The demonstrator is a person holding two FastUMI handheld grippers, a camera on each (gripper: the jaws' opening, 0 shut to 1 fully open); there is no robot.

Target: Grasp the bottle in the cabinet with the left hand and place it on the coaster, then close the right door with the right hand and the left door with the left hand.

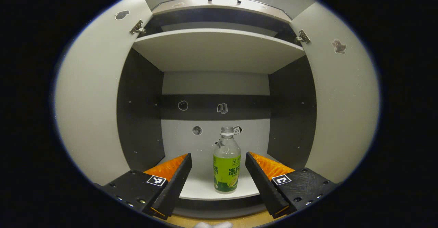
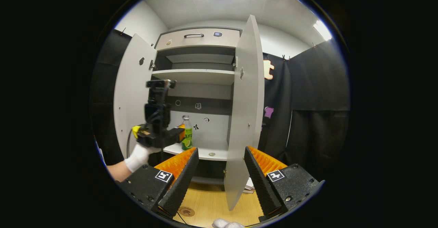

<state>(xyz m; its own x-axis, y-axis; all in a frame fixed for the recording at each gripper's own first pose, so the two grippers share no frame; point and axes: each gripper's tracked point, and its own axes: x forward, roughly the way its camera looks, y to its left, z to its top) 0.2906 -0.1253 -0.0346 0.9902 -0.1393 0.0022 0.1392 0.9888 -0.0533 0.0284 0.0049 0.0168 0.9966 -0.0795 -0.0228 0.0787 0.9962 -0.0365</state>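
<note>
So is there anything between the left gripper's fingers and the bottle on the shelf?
No. In the left gripper view, the left gripper is open around the upright bottle, with only bare white shelf between each finger and it.

Left claw: black body, two black ribbed fingers backed with orange, spread wide apart and level, nothing pressed between them. From the right gripper view the same left claw is held out forward at mid-height, carried by a hand in a white glove with a bare forearm behind it. Right claw: same black-and-orange build, fingers parted wide, gripping nothing, held lower and farther back than the left.
</note>
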